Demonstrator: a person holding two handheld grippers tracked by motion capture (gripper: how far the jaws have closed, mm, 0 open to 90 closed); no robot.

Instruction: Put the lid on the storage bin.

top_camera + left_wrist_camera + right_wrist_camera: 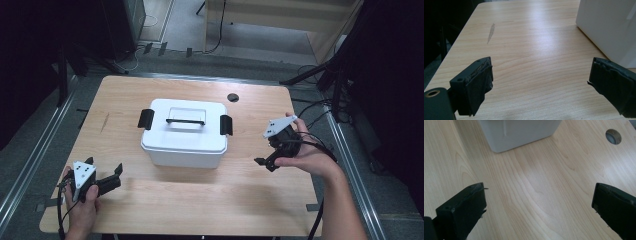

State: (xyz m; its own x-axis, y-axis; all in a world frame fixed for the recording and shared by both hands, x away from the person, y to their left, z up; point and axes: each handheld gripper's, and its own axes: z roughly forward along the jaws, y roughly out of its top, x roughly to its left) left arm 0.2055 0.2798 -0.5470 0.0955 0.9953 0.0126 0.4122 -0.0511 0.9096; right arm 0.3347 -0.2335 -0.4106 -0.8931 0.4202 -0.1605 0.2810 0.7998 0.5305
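High view is showing a white box [184,134] sitting between the left gripper [107,181] and the right gripper [266,161], well apart from both. It is looking hard, smooth and maybe slippery, so the black handle [185,121] on its lid or the two black clips [146,118] are looking like the best places to grab. Left gripper view is showing its jaws standing wide apart and holding nothing, with the box ahead on their right. Right gripper view is showing its jaws wide apart too, with the box ahead on their left.
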